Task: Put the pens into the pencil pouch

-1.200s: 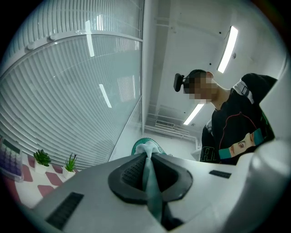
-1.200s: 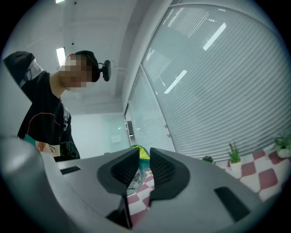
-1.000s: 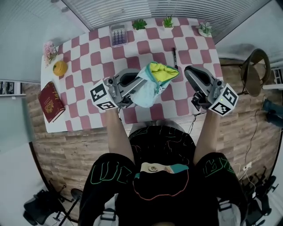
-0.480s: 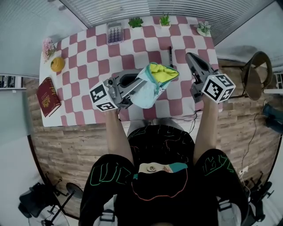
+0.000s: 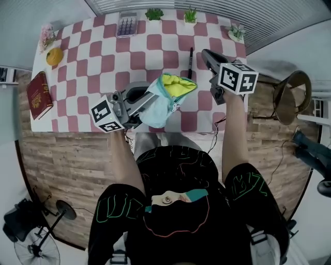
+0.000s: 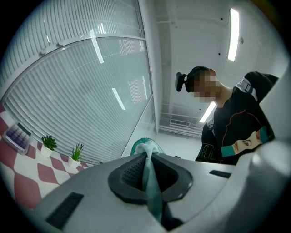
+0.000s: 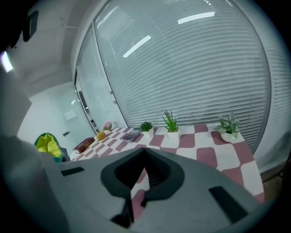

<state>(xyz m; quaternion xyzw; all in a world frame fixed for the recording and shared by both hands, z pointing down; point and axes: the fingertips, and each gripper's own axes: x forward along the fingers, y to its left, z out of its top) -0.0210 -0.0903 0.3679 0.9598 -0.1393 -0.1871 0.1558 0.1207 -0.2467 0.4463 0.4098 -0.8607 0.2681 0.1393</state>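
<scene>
Black and slim, a lone pen [image 5: 190, 56] lies on the red-and-white checked tabletop [image 5: 103, 52]. Its long axis runs away from the person, toward the far edge with the small potted plants [image 5: 154, 14]. In the head view it rests just left of the tips of the right hand-held gripper [image 5: 205, 52], plainly the nearer of the two tools. A pick-up would likely need only a short sideways reach, closing across the pen's width. That right hand-held gripper has its jaws pressed together with nothing between them, so they would have to spread before any grasp. The left hand-held gripper [image 5: 147, 98] is clamped on a fold of the pale blue fabric pencil pouch with teal rim and yellow lining [image 5: 161, 101]. It holds the pencil pouch raised over the near half of the tabletop, its mouth gaping toward the pen. Whether the pencil pouch already contains pens cannot be told.
</scene>
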